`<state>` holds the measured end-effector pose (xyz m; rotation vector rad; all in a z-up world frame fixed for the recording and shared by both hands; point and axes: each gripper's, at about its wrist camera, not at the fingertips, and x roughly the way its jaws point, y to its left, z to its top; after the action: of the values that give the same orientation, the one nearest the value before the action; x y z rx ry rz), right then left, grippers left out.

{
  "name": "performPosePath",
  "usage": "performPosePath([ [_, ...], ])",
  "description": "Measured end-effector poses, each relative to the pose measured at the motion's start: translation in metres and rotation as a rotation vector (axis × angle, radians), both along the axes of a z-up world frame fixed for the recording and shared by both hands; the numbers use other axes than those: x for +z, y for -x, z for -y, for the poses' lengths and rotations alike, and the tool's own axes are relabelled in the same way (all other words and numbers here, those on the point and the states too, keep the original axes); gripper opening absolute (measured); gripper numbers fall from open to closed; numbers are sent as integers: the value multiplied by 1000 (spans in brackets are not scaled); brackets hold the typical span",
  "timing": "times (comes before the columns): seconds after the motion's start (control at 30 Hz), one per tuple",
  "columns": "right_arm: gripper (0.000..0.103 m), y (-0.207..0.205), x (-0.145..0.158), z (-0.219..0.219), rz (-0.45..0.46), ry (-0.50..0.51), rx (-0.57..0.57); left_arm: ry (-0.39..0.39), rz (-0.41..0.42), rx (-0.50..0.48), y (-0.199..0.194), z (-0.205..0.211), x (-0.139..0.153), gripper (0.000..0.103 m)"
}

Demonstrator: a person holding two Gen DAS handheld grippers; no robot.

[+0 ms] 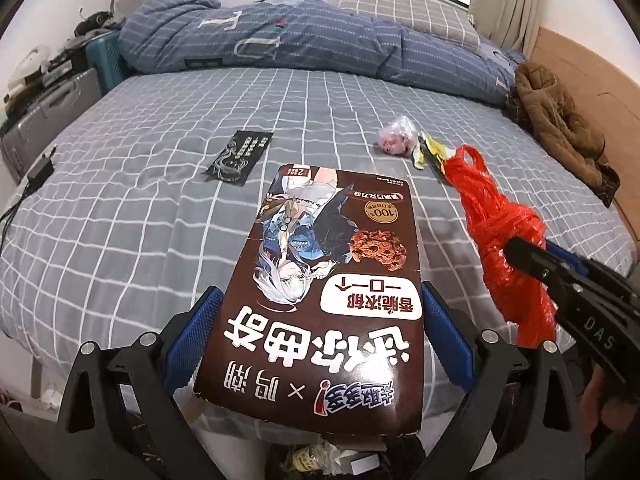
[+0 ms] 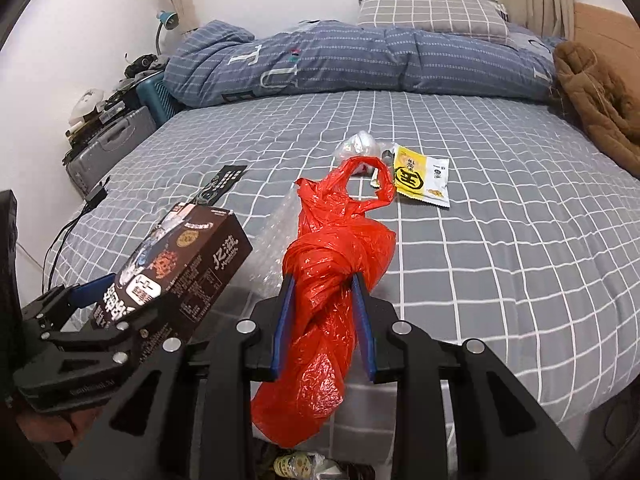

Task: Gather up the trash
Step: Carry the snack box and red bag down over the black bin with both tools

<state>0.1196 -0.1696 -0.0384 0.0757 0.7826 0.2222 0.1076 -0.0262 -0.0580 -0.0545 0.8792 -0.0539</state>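
My left gripper (image 1: 320, 292) is shut on a brown cookie box (image 1: 320, 280), held above the near edge of the bed; the box also shows in the right wrist view (image 2: 180, 264). My right gripper (image 2: 323, 280) is shut on a knotted red plastic bag (image 2: 332, 272), which also shows in the left wrist view (image 1: 504, 236). On the bed lie a yellow-and-white snack wrapper (image 2: 420, 178), a crumpled clear plastic bag (image 2: 360, 146), a black card (image 1: 238, 154) and a sheet of bubble wrap (image 2: 276, 240).
The bed (image 1: 120, 200) has a grey checked sheet, with a folded blue duvet (image 1: 280, 40) and a pillow (image 2: 432, 14) at the far end. A brown jacket (image 1: 560, 120) lies at the right edge. Suitcases (image 1: 48, 108) stand at the left. A charger (image 1: 40, 168) lies near the left edge.
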Motion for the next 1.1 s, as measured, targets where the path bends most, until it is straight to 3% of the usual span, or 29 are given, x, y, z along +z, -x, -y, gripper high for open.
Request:
performPosePath([
  [1.1, 30, 79, -5, 8, -34, 11, -14, 2, -25, -6, 75, 7, -2, 93],
])
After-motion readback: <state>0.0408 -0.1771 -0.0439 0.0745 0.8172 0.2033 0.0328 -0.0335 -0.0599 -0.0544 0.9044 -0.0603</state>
